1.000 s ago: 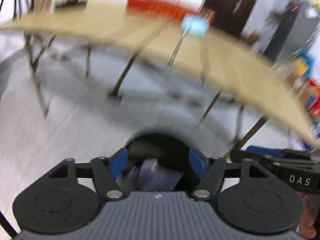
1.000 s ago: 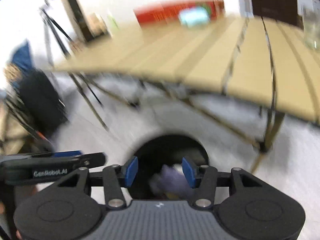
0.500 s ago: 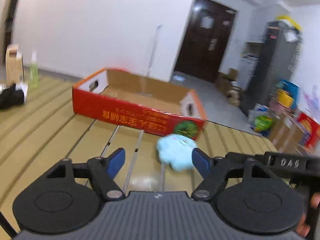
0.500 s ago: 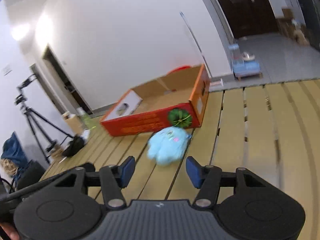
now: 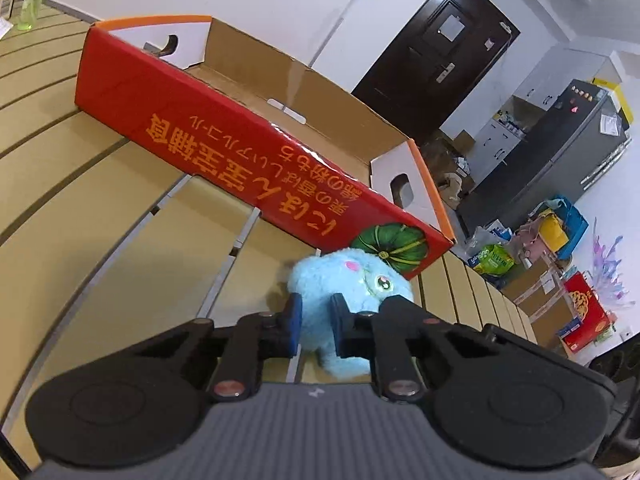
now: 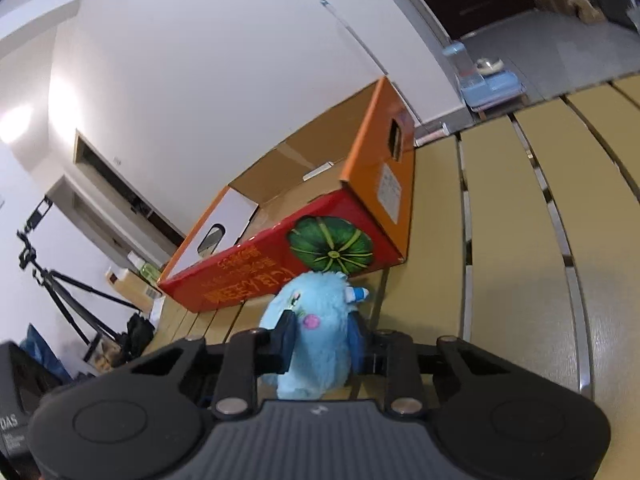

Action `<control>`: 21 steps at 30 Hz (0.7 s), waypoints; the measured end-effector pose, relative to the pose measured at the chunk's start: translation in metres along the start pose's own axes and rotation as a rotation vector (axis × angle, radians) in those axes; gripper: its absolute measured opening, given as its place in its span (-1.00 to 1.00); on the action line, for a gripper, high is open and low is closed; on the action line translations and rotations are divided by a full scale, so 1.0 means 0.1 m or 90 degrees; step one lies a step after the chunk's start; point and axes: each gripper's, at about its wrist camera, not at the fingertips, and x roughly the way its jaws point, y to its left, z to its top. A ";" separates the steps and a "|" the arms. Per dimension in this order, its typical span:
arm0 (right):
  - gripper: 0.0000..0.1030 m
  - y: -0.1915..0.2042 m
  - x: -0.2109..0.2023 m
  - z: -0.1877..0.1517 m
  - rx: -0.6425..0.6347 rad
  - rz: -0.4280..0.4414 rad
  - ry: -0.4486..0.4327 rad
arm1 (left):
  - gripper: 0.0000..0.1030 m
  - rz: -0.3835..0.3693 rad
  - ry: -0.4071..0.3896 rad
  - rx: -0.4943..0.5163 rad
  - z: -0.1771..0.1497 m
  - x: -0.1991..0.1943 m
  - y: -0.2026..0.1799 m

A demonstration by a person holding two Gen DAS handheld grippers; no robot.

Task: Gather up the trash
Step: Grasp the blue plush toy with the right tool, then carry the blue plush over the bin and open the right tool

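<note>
A fluffy light-blue plush toy (image 5: pixel 352 276) lies on the slatted wooden table (image 5: pixel 80 220), right against the front wall of an open red-and-orange cardboard box (image 5: pixel 240 160) with a green pumpkin print. My left gripper (image 5: pixel 316 312) is closing, and its blue pads squeeze the toy's near end. In the right wrist view the same toy (image 6: pixel 316 300) sits between the fingers of my right gripper (image 6: pixel 322 330), which is also closing with its pads pressed into the fur. The box (image 6: pixel 256 268) stands just behind it, and its inside looks empty.
A green bottle (image 5: pixel 30 4) stands at the table's far left end. Beyond the table are a dark door (image 5: pixel 432 60), a grey fridge (image 5: pixel 560 160) and piled boxes and bags (image 5: pixel 560 280). A tripod (image 6: pixel 52 280) and a black bag (image 6: pixel 140 332) are at the left.
Both grippers came up from under the table edge to the tabletop and closed in on the plush toy. Their jaws, open half a second ago, now pinch it.
</note>
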 end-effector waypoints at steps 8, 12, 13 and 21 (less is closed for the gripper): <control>-0.61 0.33 -0.76 -0.33 -0.041 0.041 0.021 | -0.97 -0.063 -0.023 0.031 -0.37 -0.88 -0.26; -0.61 0.27 -1.39 -0.72 0.005 0.075 0.087 | -0.89 -0.070 -0.004 0.076 -0.71 -1.46 -0.31; -0.61 0.22 -1.53 -0.81 0.018 0.082 0.101 | -0.83 -0.072 0.008 0.095 -0.83 -1.58 -0.33; -0.55 0.08 -1.83 -1.13 -0.021 0.018 0.129 | -0.08 -0.065 0.039 0.137 -1.60 -1.60 -0.51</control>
